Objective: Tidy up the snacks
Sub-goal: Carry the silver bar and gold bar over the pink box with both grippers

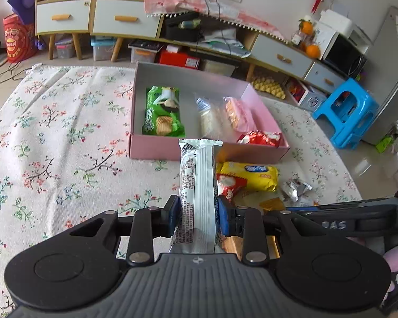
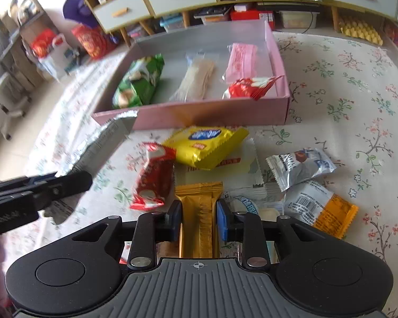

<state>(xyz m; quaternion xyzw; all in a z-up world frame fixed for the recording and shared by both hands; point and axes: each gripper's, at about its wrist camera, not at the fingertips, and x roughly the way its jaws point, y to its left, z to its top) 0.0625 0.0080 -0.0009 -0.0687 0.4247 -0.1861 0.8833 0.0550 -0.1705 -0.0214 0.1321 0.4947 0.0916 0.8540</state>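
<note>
Pink box point(image 1: 156, 147) on floral cloth: landmark. Your left gripper point(image 1: 199, 218) clamps white wrapper point(image 1: 197, 185) before box; your right gripper point(image 2: 199, 220) clamps gold bar point(image 2: 198, 212) nearer you.

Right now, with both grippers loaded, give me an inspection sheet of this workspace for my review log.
Surface: floral cloth, wrinkled, spread over the floor.
Job's things: pink box holds a green packet, a clear packet, a pink packet and a red packet. Loose in front of it: yellow packet, red-and-white packet, silver packets.
Clutter: flat wrappers under the loose pile, hard to tell apart.
Grippers: left gripper shut on a white packet; right gripper shut on a gold bar.
Cables: black cord on the floor at the cloth's far left corner.
Surroundings: drawer cabinets, blue stool.
</note>
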